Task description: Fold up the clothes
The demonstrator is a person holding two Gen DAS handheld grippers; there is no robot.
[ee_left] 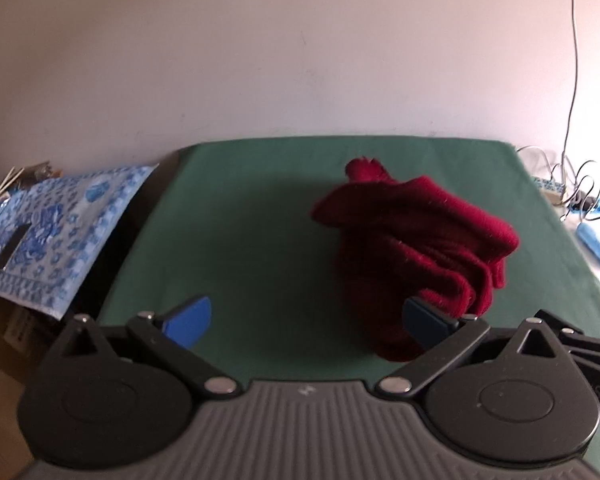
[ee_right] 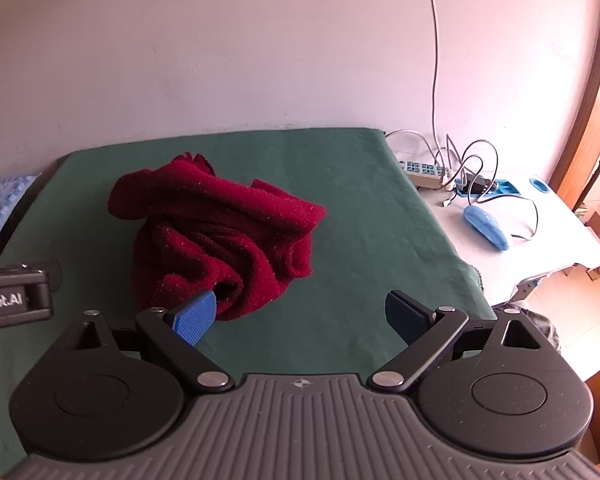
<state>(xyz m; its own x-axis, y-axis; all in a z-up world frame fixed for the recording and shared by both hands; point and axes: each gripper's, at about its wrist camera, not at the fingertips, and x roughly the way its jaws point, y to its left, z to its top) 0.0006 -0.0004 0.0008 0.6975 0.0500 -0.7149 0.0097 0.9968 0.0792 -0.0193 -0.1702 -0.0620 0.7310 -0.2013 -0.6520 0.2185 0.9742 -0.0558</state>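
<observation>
A dark red knitted garment [ee_left: 412,240] lies crumpled in a heap on the green cloth [ee_left: 240,240] that covers the table. In the left wrist view my left gripper [ee_left: 307,318] is open, with the heap ahead and to the right, just beyond its right blue pad. In the right wrist view the same garment [ee_right: 220,232] sits ahead and to the left of my right gripper [ee_right: 300,316], which is open too. Only green cloth [ee_right: 360,220] shows between either pair of fingers. Part of the left gripper's black body [ee_right: 16,300] shows at the left edge.
A blue patterned cloth [ee_left: 56,224] lies to the left of the table. To the right, a white side table [ee_right: 540,240] carries a power strip [ee_right: 424,172], tangled cables [ee_right: 476,168] and a blue oblong object [ee_right: 488,226]. A pale wall stands behind.
</observation>
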